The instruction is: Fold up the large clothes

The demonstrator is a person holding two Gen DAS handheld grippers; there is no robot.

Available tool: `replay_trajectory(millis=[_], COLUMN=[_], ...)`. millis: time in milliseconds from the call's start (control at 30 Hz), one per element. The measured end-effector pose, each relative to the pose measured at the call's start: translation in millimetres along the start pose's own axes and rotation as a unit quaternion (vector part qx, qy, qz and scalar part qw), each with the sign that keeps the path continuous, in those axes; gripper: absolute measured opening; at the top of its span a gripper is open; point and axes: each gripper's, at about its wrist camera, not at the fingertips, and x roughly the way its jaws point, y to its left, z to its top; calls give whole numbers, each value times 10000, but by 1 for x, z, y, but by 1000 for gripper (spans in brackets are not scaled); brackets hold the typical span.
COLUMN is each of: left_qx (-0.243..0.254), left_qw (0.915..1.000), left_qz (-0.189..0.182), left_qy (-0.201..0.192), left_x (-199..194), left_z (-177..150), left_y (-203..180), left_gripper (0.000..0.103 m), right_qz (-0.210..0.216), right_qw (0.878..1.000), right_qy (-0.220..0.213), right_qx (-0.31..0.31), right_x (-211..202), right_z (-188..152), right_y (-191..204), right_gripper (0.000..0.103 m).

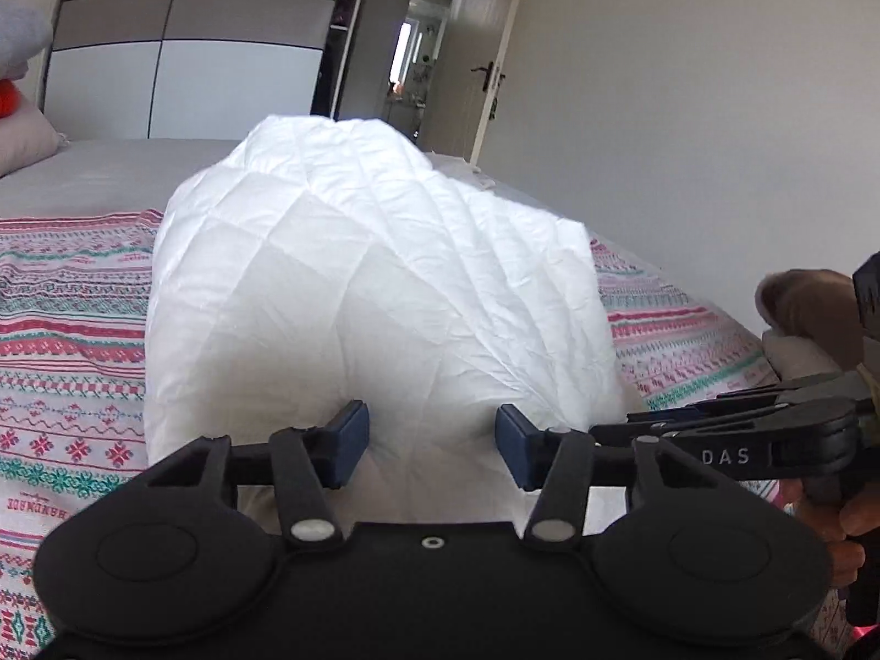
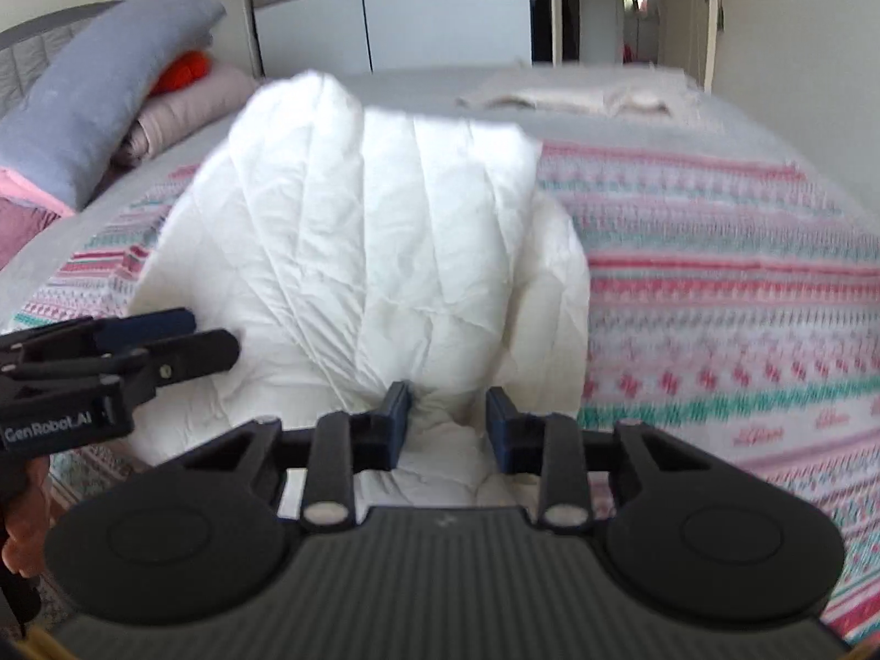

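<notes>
A bulky white quilted cloth (image 1: 374, 275) is bunched into a tall heap on the patterned bedspread (image 1: 71, 341). My left gripper (image 1: 432, 440) grips its near edge, and the padded cloth fills the gap between the blue pads. My right gripper (image 2: 448, 418) pinches the same near edge of the cloth (image 2: 374, 231), and creases fan out from its left pad. The two grippers sit close side by side. The right gripper's fingers (image 1: 660, 429) enter the left wrist view from the right. The left gripper's fingers (image 2: 209, 349) show at the left of the right wrist view.
The striped pink and green bedspread (image 2: 715, 286) covers the near part of the bed. Pillows (image 2: 99, 88) are stacked at the head on the left. A folded beige cloth (image 2: 577, 96) lies at the far edge. A wardrobe (image 1: 181, 55) and an open door (image 1: 484, 55) stand beyond.
</notes>
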Motion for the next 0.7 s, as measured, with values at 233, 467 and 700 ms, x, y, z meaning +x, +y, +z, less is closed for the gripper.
replay_trajectory(millis=[233, 467, 700], left_qx=[28, -178, -364], left_qw=[10000, 9981, 9908], left_qz=[38, 536, 1306], left_qy=[-68, -238, 35], left_x=[-15, -50, -71], left_z=[7, 18, 10], left_y=[3, -7, -34], left_gripper=[57, 77, 101], right_qz=[-46, 83, -232], right_qw=[9998, 9984, 9976], right_qy=[194, -289, -503], right_qx=[8, 487, 413], right_x=[-2, -42, -84], right_z=[-5, -1, -17], right_y=[2, -14, -9], right_gripper=[30, 64, 86])
